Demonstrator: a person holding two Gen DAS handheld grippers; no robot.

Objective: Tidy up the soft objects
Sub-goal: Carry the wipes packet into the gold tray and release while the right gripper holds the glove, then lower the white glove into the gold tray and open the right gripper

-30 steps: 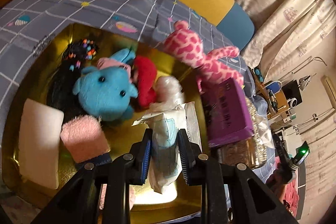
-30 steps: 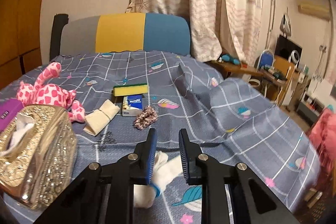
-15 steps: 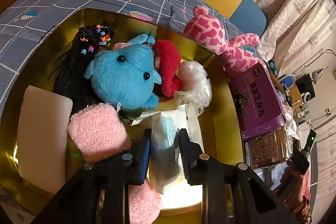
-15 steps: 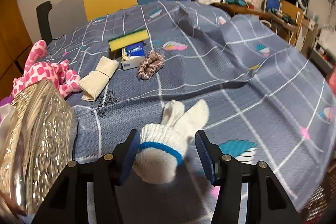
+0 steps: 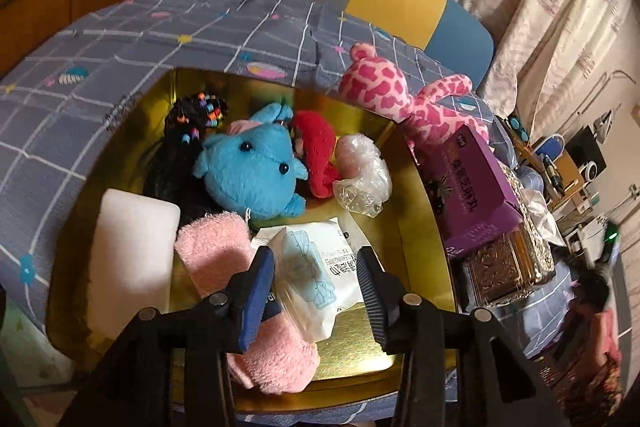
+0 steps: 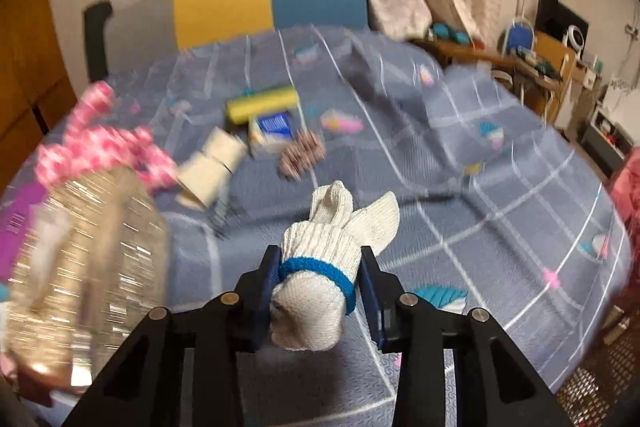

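Gold tray [image 5: 408, 195] is showing only in the left wrist view, crowded with a blue plush [image 5: 252, 171], a pink towel [image 5: 224, 251] and a white packet [image 5: 316, 267] lying loose between the left gripper [image 5: 316, 297], whose jaws have just been opening. Right wrist view alone is showing the white knit glove [image 6: 320, 267], blue-banded, squeezed in the right gripper [image 6: 320, 301], jaws just closing. Grey checked bedspread [image 6: 500, 211] is lying open to the right; a glittery box [image 6: 80, 247] is crowding the left edge.

Each gripper, left [image 5: 316, 291] and right [image 6: 320, 297], has black angular arms with round silver screw heads and flat, ribbed dark-blue pads [image 5: 256, 297].
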